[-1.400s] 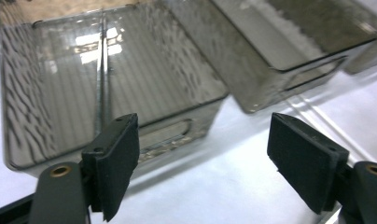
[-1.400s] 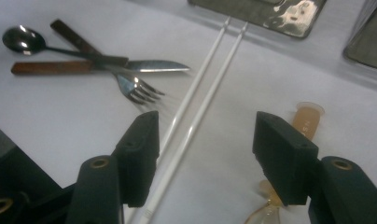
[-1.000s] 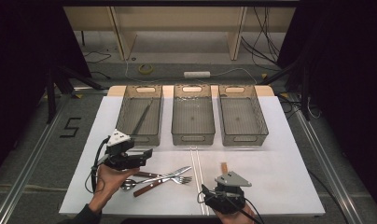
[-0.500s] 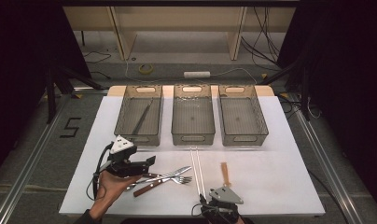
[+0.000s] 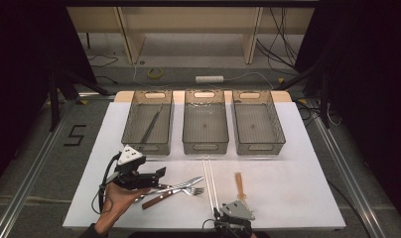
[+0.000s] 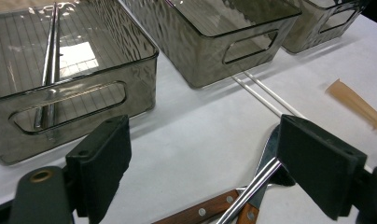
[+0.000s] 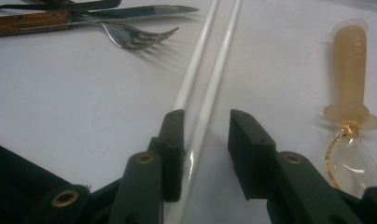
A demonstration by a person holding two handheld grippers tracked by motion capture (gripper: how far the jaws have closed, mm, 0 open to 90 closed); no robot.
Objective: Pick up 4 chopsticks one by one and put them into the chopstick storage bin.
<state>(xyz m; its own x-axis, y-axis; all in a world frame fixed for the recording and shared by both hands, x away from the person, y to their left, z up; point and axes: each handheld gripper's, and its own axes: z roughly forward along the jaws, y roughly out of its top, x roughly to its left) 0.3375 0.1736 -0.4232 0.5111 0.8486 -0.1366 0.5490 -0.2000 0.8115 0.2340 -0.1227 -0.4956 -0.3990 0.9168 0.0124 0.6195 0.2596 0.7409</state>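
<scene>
Right gripper [image 7: 203,154] is hovering at the near edge of the white table [image 5: 298,198], its jaws having just been closing around the near ends of two white chopsticks [image 7: 210,88]; whether the pads are pressing them cannot be told. Just to their right, an amber plastic spoon [image 7: 350,79] is showing embossed characters too faint to read. Left gripper [image 6: 205,172] is holding its jaws spread over a steel fork [image 6: 252,186] among wooden-handled cutlery [image 6: 200,214]. A floor marking [image 5: 75,135] is reading "5".
</scene>
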